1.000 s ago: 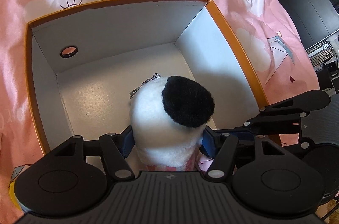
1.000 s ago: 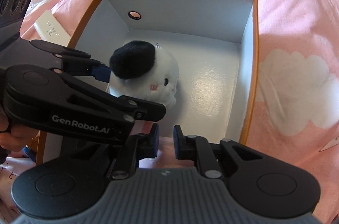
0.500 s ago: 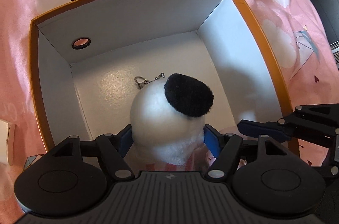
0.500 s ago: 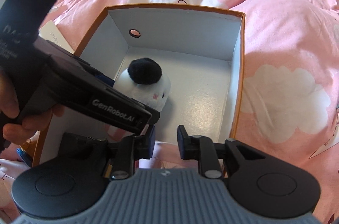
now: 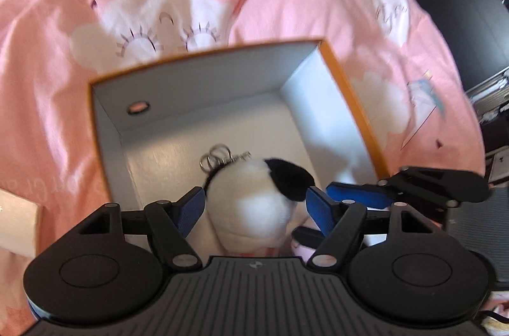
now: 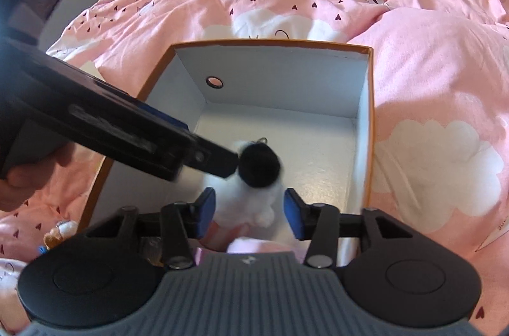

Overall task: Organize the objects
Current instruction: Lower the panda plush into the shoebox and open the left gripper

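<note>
A white plush toy with a black ear and a metal keyring lies inside an orange box with white walls. My left gripper hangs over it. Its jaws are opening, and the plush shows between the blue pads with a small gap on each side. In the right wrist view the same plush lies near the box's front wall. My right gripper hovers above it with its jaws opening, and the pads stand clear of the toy. The left gripper's fingertip is beside the black ear.
The box rests on a rumpled pink duvet. A pale flat card lies left of the box. Small toys sit by its near left corner. A hand holds the left gripper. Dark furniture stands far right.
The left gripper has lifted away from the box and its jaws have spread off the plush. The right jaws went from nearly shut to well apart. The plush stays in the box.
</note>
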### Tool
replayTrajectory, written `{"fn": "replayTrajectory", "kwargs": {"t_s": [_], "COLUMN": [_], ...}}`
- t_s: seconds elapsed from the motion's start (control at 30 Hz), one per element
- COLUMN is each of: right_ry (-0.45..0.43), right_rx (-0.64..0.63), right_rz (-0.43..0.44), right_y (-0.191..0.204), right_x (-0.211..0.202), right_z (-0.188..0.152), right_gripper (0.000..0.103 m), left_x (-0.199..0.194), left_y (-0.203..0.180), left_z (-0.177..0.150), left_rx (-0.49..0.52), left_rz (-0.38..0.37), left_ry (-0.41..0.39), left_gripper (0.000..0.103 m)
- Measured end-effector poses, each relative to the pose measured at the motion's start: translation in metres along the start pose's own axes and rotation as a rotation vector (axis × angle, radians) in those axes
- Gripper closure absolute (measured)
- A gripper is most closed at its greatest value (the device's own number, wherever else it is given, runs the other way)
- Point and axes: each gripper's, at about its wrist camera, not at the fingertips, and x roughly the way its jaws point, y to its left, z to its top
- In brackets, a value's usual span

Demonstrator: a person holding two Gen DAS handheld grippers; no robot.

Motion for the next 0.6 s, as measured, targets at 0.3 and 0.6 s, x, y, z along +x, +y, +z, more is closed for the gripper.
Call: {"fn": "replayTrajectory", "kwargs": {"t_s": [0.3,0.6], "right_ry": [0.124,0.132], "right_rx": [0.055,0.118], "right_rz": [-0.046,0.112], "right_y": [0.01,0.021], "right_x": [0.047,0.067], "right_z": [0.019,0.018], "right_gripper": [0.038,0.047], "left_x": [-0.056,-0.07], "left_y": [0.03,0.072], "left_z": [-0.013,-0.044], "left_rx": [-0.075,-0.166], "left_rz": [0.01,0.037], "left_ry": [-0.22,-0.25], "left_gripper": [0.024,0.028]}}
